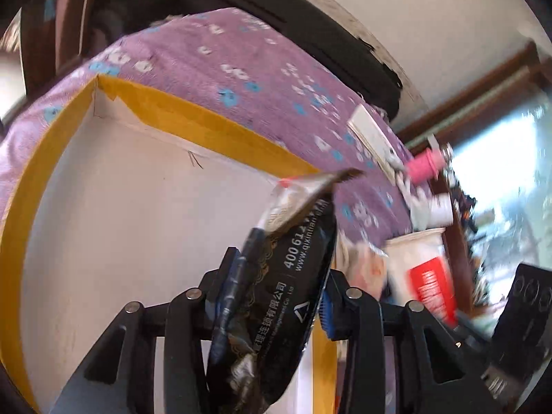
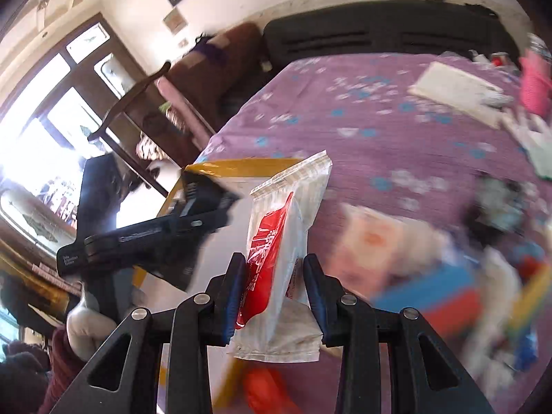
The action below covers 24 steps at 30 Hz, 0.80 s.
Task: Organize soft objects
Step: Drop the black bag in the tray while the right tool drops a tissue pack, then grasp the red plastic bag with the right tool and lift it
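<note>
- Soft packets are riding in both grippers: the left gripper (image 1: 281, 286) is pinching a black printed pouch (image 1: 276, 276) between its jaws, and the right gripper (image 2: 274, 283) is clamping a white packet with a red label (image 2: 279, 262).
- Just beyond the left jaws a yellow-rimmed white box (image 1: 120, 189) is lying open, so the carrying step looks to be in hand.
- Next, I judge, each gripper is needing to hang over the box before spreading its jaws.
- Further out, a purple flowered bedspread (image 2: 379, 131) is carrying more blurred packets to the right of the right jaws.
- Beyond it, a dark headboard (image 2: 379, 31), a bright window (image 2: 51, 110) and a person's gloved hand (image 2: 86, 327) on the left tool are showing.
</note>
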Motion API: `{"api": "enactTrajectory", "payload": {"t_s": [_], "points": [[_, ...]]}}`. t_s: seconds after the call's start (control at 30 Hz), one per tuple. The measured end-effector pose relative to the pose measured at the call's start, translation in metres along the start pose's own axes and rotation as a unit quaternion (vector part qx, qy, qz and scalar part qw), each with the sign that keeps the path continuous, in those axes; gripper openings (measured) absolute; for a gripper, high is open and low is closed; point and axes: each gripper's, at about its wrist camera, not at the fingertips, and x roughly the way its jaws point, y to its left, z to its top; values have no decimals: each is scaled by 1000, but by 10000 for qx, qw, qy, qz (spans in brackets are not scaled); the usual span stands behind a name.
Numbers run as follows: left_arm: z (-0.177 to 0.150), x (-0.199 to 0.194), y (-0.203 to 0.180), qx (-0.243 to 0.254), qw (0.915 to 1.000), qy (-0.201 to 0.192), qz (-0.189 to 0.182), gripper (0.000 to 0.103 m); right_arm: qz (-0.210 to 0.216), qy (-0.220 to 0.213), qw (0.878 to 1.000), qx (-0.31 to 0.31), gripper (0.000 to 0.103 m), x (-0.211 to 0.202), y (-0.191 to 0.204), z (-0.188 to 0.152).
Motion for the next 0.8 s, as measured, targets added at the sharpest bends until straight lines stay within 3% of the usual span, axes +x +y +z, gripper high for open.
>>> {"api": "enactTrajectory", "payload": {"t_s": [0.03,0.1,0.2,0.27,0.37,0.57,0.73,0.8], "points": [[4,2,5,-101,9999,-28,-55,43,-44,47,10000,-71,38,13,7,6],[9,2,14,-271,9995,-137,-100,62,-143,118,9997,-129,38,35,16,16],[11,-5,25,-486,9981,-310,-239,73,-248,179,9994,-183,43,57,22,28],[7,-10,30,-553,9974,-373,-261,75,-402,205,9988,-180,60,65,20,32],[-5,-20,31,-522,9973,-489,-188,79,-467,-22,9987,-214,70,51,15,32],[-35,-18,33,-318,9991,-269,-26,80,-693,-263,9963,-437,70,1,-1,3],[-42,-20,22,446,9973,-139,568,80,-775,-60,9950,-625,70,-26,-12,-43],[-41,-25,29,417,9977,-133,519,80,-689,46,9951,-704,70,-33,-13,-63]]}}
